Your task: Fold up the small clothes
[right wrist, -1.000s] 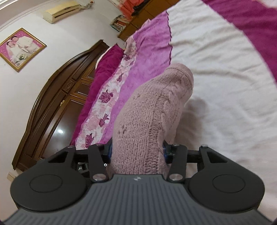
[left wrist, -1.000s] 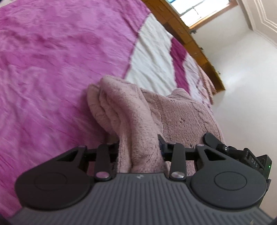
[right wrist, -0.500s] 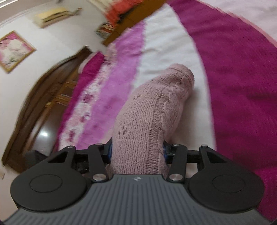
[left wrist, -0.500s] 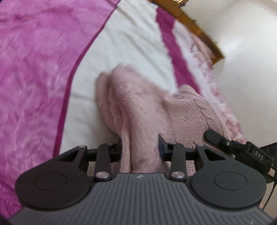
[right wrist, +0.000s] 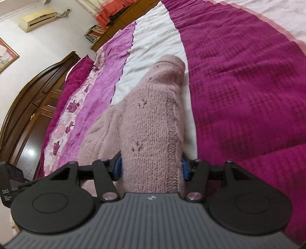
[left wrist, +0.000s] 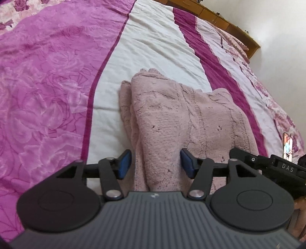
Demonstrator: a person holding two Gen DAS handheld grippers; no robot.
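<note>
**Pink knit laid down on the bed, both grippers loosening**

The only writing I can read is "DAS", in pale letters on the black body of each gripper where it pokes into the other's view; smaller lines under it are too fine to make out.

The pink knitted garment (left wrist: 183,122) is a soft, fuzzy wool piece with cable ribs and small eyelet holes. It lies folded in layers on the white band of the bedspread (left wrist: 145,47), between a rose-patterned pink stripe and a deep magenta, waffle-textured one. From the right wrist view a rolled, tube-like fold of it (right wrist: 153,122) runs away from the camera, ending in a ribbed edge.

The left gripper (left wrist: 155,162) points steeply down at the near end of the fold. Its jaws have just been opening: the blue pads (left wrist: 124,164) stand clearly spread, the left one apart from the wool, with the knit lying between them.

The right gripper (right wrist: 151,168) tilts down along the rolled fold. Its jaws have also just been opening, yet the thick knit fills the whole gap and both blue pads (right wrist: 184,169) sit right against it; I cannot tell whether they press.

A dark carved wooden headboard (right wrist: 38,92) curves at the bed's far end, and a cream air-conditioning unit (right wrist: 36,18) hangs on the wall
</note>
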